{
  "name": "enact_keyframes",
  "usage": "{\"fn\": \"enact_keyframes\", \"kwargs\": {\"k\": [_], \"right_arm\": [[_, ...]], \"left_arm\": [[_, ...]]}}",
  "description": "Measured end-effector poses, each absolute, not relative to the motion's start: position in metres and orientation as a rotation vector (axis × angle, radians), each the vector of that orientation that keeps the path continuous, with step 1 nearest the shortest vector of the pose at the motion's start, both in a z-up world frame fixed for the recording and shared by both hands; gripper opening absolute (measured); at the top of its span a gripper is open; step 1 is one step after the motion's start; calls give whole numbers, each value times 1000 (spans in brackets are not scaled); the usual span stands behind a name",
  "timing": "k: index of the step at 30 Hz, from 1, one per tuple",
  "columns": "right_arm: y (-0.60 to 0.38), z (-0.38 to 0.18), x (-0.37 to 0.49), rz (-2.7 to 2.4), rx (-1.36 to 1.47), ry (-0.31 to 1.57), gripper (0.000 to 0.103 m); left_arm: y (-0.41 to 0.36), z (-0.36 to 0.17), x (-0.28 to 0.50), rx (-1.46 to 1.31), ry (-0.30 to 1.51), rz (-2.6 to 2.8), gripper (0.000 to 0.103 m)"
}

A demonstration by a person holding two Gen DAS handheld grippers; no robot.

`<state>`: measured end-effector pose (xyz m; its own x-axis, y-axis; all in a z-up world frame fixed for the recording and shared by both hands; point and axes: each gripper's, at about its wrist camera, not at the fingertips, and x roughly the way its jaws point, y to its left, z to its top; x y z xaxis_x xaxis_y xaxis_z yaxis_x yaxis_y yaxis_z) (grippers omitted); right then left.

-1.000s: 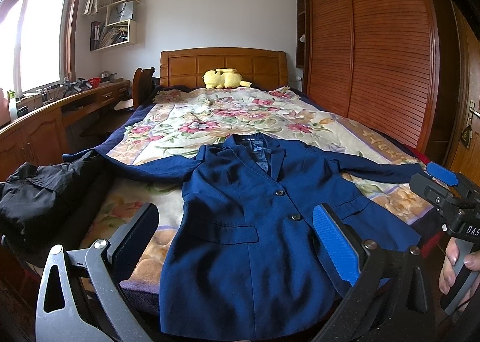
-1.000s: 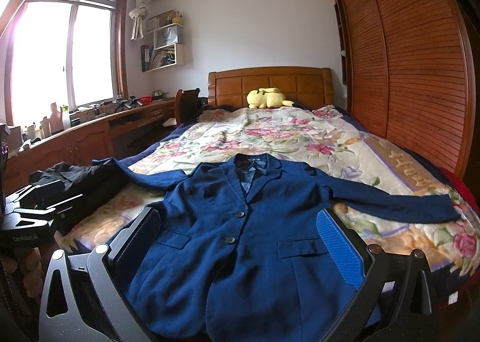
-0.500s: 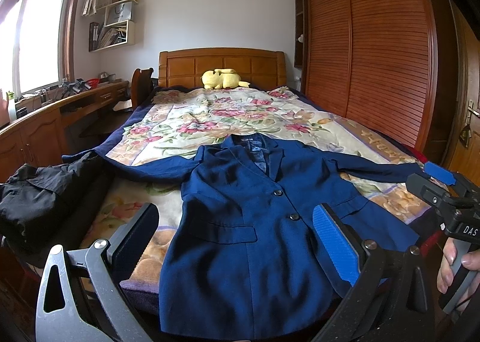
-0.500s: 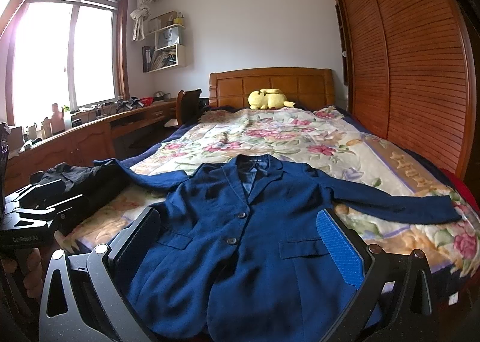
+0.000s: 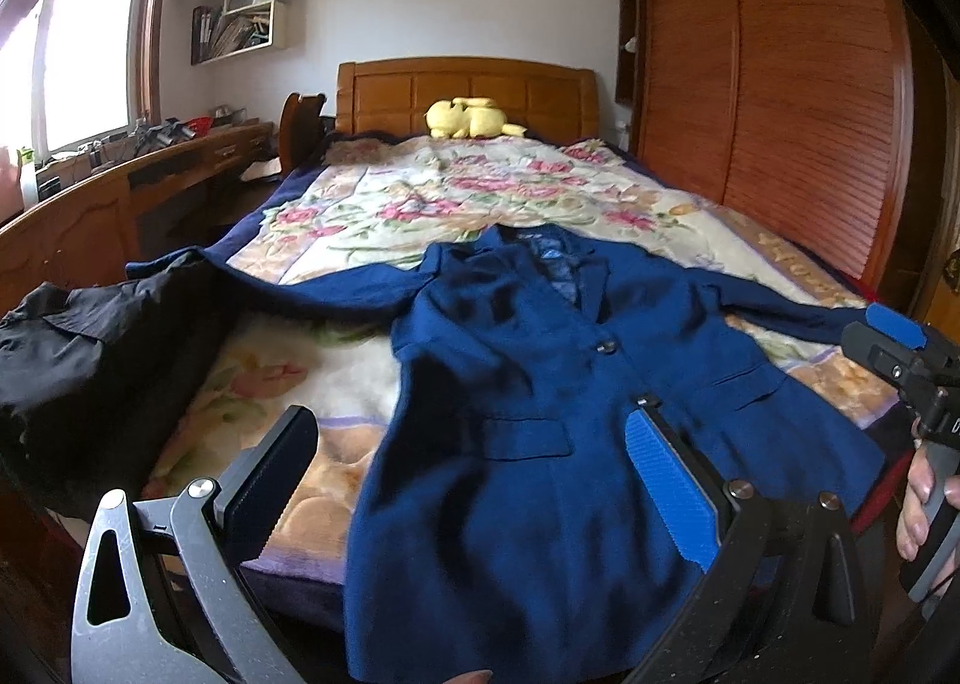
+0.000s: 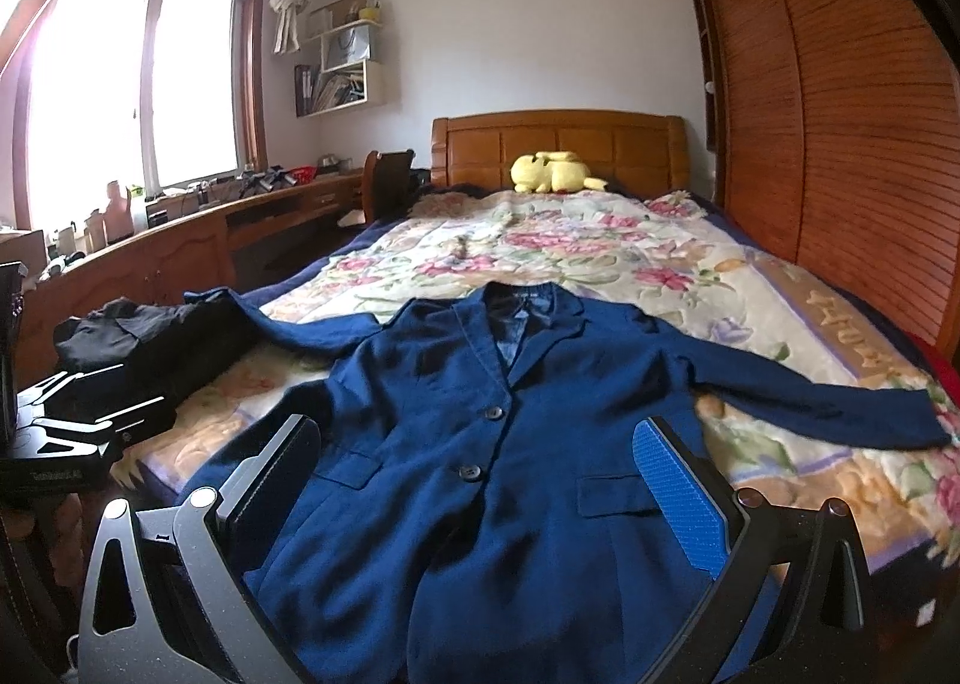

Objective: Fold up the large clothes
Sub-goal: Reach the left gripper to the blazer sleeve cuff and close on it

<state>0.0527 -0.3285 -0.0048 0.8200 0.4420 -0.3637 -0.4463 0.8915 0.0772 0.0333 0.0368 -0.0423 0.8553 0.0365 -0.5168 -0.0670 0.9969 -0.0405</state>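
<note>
- Lying flat and face up on the floral bedspread [image 6: 600, 252], directly ahead of and below both tongs: navy blazer [image 6: 480, 444], buttoned with 2 buttons, hem nearest, collar farthest.
- Running straight away from the tongs: long axis of the body, hem to collar; both sleeves spread crosswise, 1 to each side.
- Hovering wide, holding nothing, over the hem's left half: left gripper [image 5: 474, 480].
- Hovering wide, likewise holding nothing, over the hem's right half: right gripper [image 6: 480, 486].
- Reaching out past the right gripper's blue pad: right sleeve [image 6: 840, 408], nearer that hand.
- Trailing toward the black garment [image 5: 90, 348] left of the left gripper: left sleeve [image 5: 312, 288], nearer that hand.
- Judging from this: probably a sleeve fold inward first, each hand taking its own side.
</note>
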Motion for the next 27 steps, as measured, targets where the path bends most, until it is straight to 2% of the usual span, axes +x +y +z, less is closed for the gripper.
{"fn": "enact_keyframes", "kwargs": {"k": [16,27], "right_arm": [[-295,-41,136,535,-37,482,103],[-261,-34,192,596,-72,479,103]], "left_arm": [[99,-94,92,-69,648,100,103],[128,-91,149,-32,674,98,103]]}}
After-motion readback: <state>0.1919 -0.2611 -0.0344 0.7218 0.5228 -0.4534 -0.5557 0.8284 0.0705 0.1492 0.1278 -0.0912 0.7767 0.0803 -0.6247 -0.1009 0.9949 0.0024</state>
